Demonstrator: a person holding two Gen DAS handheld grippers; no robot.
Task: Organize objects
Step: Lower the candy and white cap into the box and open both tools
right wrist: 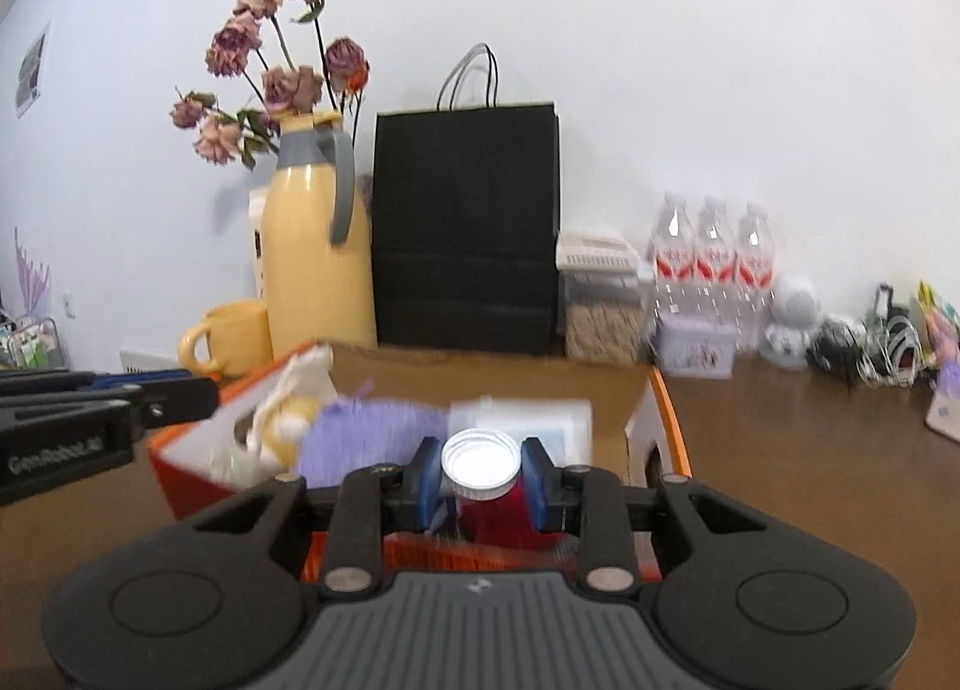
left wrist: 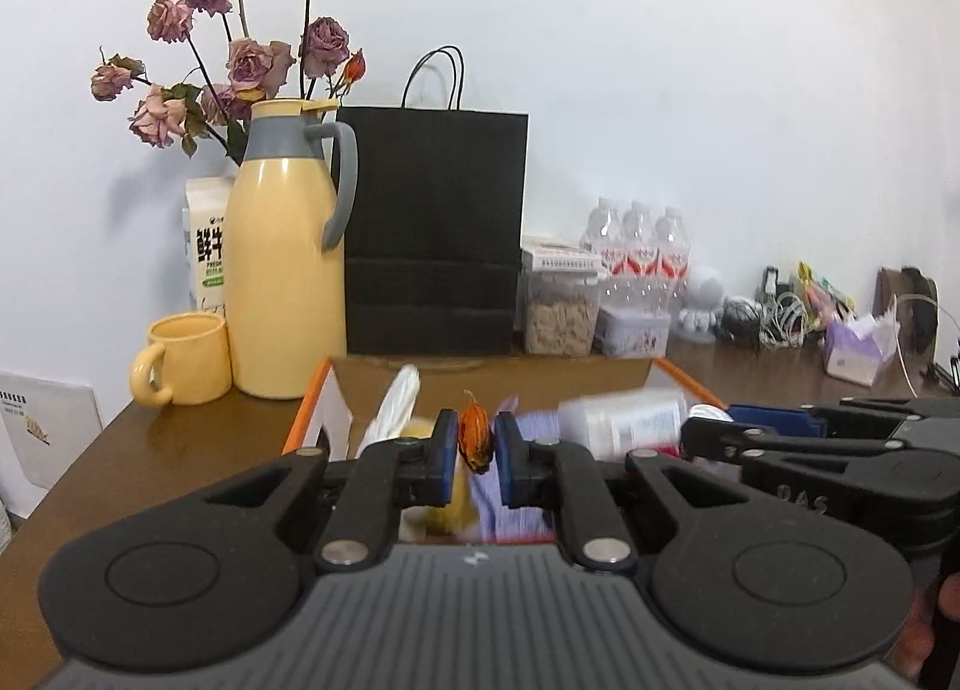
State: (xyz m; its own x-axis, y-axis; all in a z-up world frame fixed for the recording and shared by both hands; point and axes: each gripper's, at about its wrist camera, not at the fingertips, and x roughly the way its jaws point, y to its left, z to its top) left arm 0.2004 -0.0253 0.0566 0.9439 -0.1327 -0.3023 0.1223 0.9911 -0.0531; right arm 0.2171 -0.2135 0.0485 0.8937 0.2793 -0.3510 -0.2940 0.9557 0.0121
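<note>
The left claw (left wrist: 476,446) pinches a small orange dried flower bud (left wrist: 475,438) above the orange-rimmed cardboard box (right wrist: 669,408). The right claw (right wrist: 481,474) grips a white-capped jar (right wrist: 480,465) with red contents over that box, which sits on the brown surface (right wrist: 780,450) at 6 o'clock from the black paper bag (right wrist: 465,228).

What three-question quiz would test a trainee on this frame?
1. True or false: the left claw is shut on a dried orange bud.
2. What does the right claw grip? A) jar with a white lid B) yellow mug C) water bottle
3. What stands directly right of the yellow thermos jug?

Key: 1 true. 2 A. 3 the black paper bag.
</note>
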